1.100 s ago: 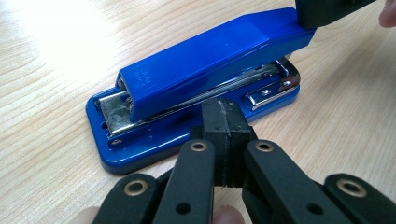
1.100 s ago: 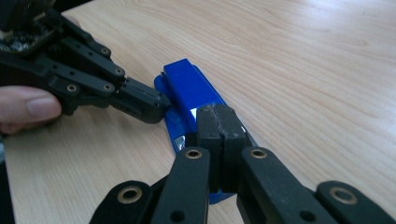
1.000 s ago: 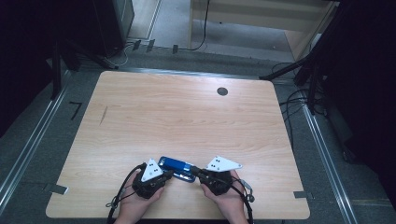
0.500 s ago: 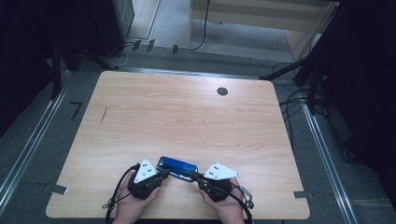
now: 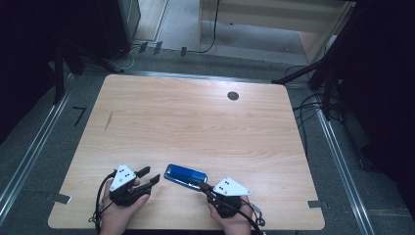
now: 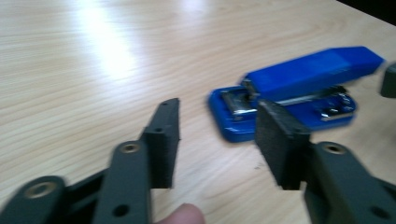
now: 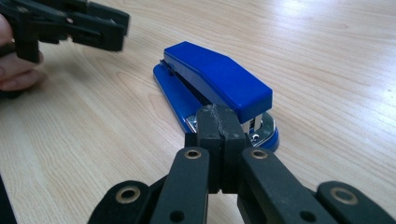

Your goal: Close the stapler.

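Observation:
A blue stapler (image 5: 185, 176) lies flat on the wooden table (image 5: 195, 127) near its front edge, between the two hands. My left gripper (image 5: 149, 176) sits just left of it, open, with nothing between its jaws; in the left gripper view the stapler (image 6: 299, 88) lies a little beyond the pads (image 6: 164, 135). My right gripper (image 5: 203, 187) is shut, its tip right at the stapler's near end. In the right gripper view the closed fingertips (image 7: 219, 126) stand right in front of the stapler (image 7: 215, 84), nothing gripped between them.
A small dark round grommet (image 5: 233, 95) sits in the far right part of the table. Cables (image 5: 313, 105) and dark stands (image 5: 333, 63) lie on the floor beyond the table's right and far edges.
The left gripper has drawn back to the left, away from the stapler, and opened its jaws. The right gripper has shifted slightly toward the front edge.

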The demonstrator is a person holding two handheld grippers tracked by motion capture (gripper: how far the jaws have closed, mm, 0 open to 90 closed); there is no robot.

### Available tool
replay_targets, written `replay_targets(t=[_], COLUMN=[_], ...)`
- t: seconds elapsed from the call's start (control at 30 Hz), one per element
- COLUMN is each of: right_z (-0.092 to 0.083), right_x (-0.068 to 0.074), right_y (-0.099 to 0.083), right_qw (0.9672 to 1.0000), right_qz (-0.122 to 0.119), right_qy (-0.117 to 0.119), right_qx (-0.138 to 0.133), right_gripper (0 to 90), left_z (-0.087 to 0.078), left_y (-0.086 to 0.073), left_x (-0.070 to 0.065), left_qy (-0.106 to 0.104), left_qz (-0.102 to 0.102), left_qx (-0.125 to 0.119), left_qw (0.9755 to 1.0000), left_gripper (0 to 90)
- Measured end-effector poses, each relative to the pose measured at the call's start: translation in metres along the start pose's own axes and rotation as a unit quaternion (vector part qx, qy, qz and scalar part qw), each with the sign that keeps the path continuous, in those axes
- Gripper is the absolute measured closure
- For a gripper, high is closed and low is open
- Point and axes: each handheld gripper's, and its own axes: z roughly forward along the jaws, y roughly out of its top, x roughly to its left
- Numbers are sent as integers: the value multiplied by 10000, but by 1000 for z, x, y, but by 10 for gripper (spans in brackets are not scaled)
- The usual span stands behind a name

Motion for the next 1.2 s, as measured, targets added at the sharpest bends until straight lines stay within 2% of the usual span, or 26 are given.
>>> replay_targets(t=[0.07, 0.13, 0.2, 0.37, 0.43, 0.5, 0.6, 0.77, 1.2], right_z=[0, 1, 4, 8, 9, 10, 10, 11, 15], right_x=[1, 3, 5, 9, 8, 8, 9, 6, -3], right_y=[-1, -1, -2, -1, -1, -2, -2, -2, -2], right_qw=[10000, 10000, 10000, 9998, 9996, 9996, 9995, 9993, 9990], right_qz=[43, 61, 63, 57, 69, 82, 58, 78, 196], right_qy=[-30, -44, -71, -197, -255, -267, -306, -355, -411], right_qx=[-2, -21, -11, -26, -17, -32, -25, -20, -28], right_gripper=[900, 900, 900, 900, 900, 900, 900, 900, 900], left_z=[-3, -7, -12, -28, -32, -34, -36, -39, -37], left_y=[-1, -3, -4, -5, -6, -7, -9, -11, -13], left_x=[5, 12, 20, 40, 49, 56, 64, 71, 72], left_qy=[361, 674, 884, 1095, 1208, 1268, 1333, 1514, 1456], left_qz=[56, -34, -200, -436, -465, -549, -691, -711, -729], left_qx=[109, 188, 217, 18, 49, 116, 87, 93, 86], left_qw=[9993, 9975, 9957, 9930, 9916, 9903, 9886, 9859, 9866], left_gripper=[360, 263, 174, 104, 87, 87, 88, 91, 92])
